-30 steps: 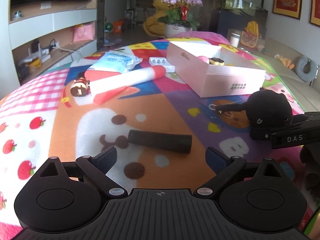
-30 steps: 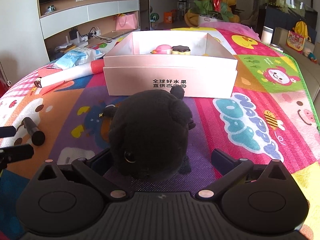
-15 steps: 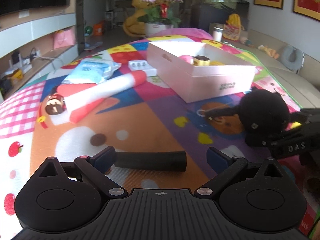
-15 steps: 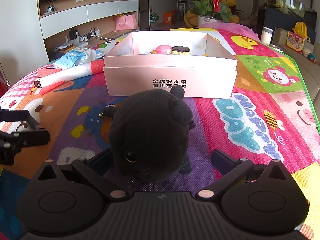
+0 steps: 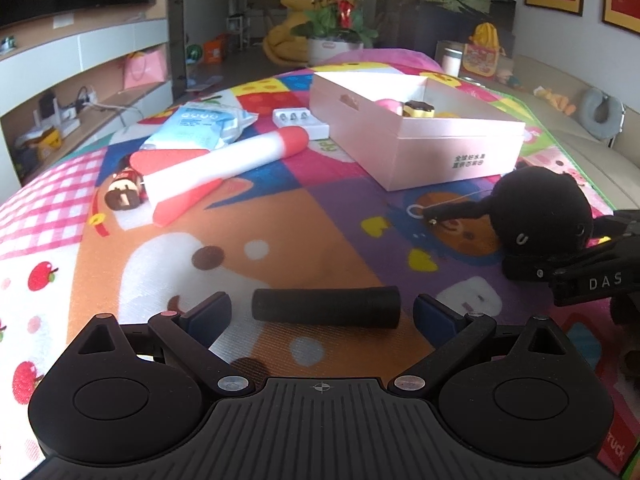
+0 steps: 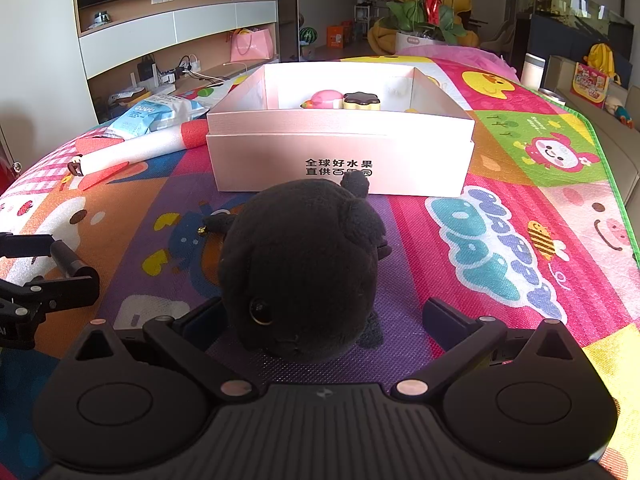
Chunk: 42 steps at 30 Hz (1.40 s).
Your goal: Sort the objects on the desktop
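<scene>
Left gripper [image 5: 322,314]: jaws apart, one finger [image 5: 208,312] off each end of the black foam cylinder [image 5: 326,306], which lies crosswise on the play mat [image 5: 120,240] between the tips with a gap at both ends; contact is not made. Ahead and left of this gripper lie a small wooden figure [image 5: 124,192], a red-and-white foam rocket [image 5: 224,160], and beyond it a blue wipes packet [image 5: 200,128] and a white blister tray [image 5: 300,122]. The mat between cylinder and rocket is open. Ahead and right stands the open pink box [image 5: 420,148], its near corner facing the gripper.

Right gripper [image 6: 322,320]: jaws spread wide around the black plush toy [image 6: 304,264], which sits on the mat between the fingers [image 6: 444,316]; the left pad is close to or against the plush, the right pad stands clear. Directly ahead, just past the plush, is the box's front wall [image 6: 340,160]; a pink toy [image 6: 326,98] and a chocolate-topped toy cake [image 6: 362,100] rest inside near its far wall. Right of the gripper the mat runs open to its green edge [image 6: 612,184].
</scene>
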Each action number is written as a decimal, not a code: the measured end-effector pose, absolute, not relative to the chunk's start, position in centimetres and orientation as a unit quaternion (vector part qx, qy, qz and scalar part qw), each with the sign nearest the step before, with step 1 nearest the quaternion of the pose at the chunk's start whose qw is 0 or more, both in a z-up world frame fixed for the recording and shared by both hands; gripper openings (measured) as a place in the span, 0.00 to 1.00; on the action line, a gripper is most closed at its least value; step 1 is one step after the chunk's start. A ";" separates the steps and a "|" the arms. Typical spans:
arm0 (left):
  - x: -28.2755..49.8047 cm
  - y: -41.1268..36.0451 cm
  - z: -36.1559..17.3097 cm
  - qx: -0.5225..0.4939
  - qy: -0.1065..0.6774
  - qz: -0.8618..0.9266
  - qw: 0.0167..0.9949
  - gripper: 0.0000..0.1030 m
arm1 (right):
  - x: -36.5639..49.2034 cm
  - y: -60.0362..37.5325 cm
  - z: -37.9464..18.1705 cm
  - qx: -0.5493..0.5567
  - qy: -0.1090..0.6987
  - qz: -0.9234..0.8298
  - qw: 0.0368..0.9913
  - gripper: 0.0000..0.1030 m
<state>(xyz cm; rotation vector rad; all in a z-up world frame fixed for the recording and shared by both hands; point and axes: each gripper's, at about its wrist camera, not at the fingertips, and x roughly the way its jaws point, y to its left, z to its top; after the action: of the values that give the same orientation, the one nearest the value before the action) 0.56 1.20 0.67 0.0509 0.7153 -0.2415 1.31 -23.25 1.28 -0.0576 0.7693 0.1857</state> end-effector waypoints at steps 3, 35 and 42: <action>0.9 1.0 0.7 0.025 0.349 -0.118 0.929 0.96 | 1.3 -23.3 1.3 -0.028 0.375 0.091 0.922 1.00; 0.3 2.2 0.7 -0.026 0.329 -0.092 0.939 0.97 | -0.9 -23.7 6.2 -0.011 0.306 0.147 0.941 0.83; 0.4 2.3 0.6 -0.029 0.330 -0.092 0.939 0.97 | -2.2 -21.9 6.7 -0.098 0.265 0.132 0.950 0.92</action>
<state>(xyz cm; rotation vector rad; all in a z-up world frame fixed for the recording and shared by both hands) 0.39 2.30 0.64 -0.0584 0.6732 -0.1885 -2.21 -21.86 6.73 -0.1987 0.5398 0.2693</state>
